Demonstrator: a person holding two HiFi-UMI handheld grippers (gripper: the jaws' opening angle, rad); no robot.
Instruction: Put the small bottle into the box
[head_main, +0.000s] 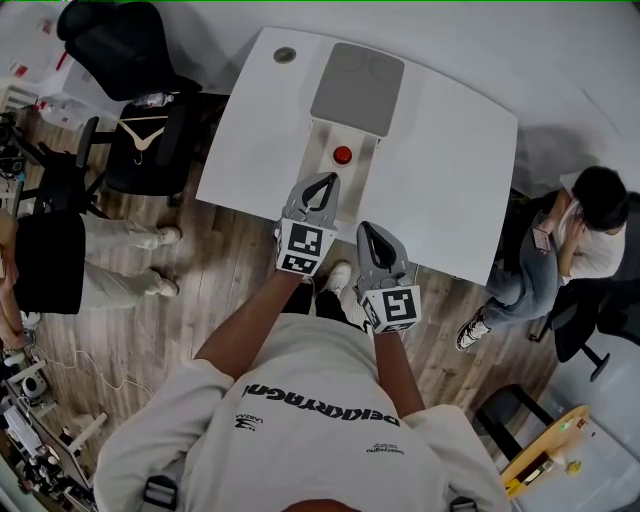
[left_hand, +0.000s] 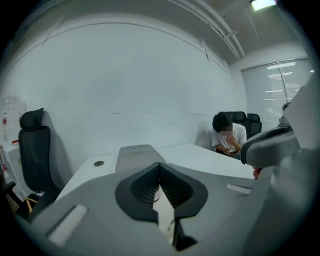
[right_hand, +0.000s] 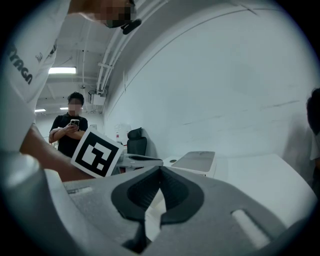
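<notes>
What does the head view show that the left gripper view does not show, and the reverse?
Only the head view: the wooden floor, a person at the left, and the bottle in plain sight.
Only the left gripper view: a ceiling light and window blinds.
Both: the table, the grey box, the black chair, the seated person, the shut left gripper and the right gripper.

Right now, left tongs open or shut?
Shut and empty: left gripper view shows the left tongs closed tip to tip, with nothing between them.
</notes>
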